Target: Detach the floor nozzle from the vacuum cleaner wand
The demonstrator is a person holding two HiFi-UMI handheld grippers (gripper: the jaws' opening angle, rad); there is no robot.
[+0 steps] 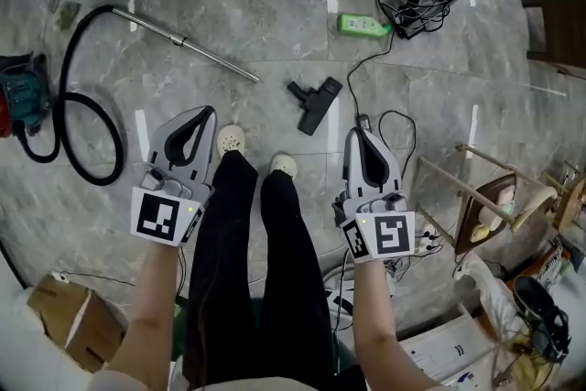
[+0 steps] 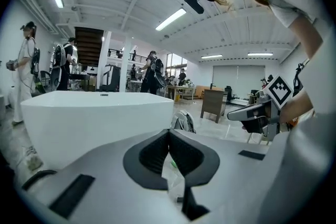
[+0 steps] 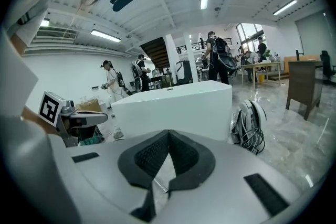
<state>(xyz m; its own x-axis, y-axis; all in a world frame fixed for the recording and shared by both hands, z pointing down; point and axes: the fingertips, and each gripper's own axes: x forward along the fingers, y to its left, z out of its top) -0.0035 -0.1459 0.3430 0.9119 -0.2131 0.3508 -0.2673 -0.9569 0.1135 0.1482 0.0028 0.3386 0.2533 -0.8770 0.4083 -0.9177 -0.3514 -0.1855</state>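
Above the floor [image 1: 275,32], claws [image 1: 207,112] [image 1: 358,134] closed, empty

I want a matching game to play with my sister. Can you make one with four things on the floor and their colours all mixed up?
Things:
1. floor nozzle
2. bottle
3. vacuum wand
4. cardboard box

Colours:
A. brown
B. silver
C. black
D. green

Right pairs: 1-C, 2-D, 3-B, 4-A.
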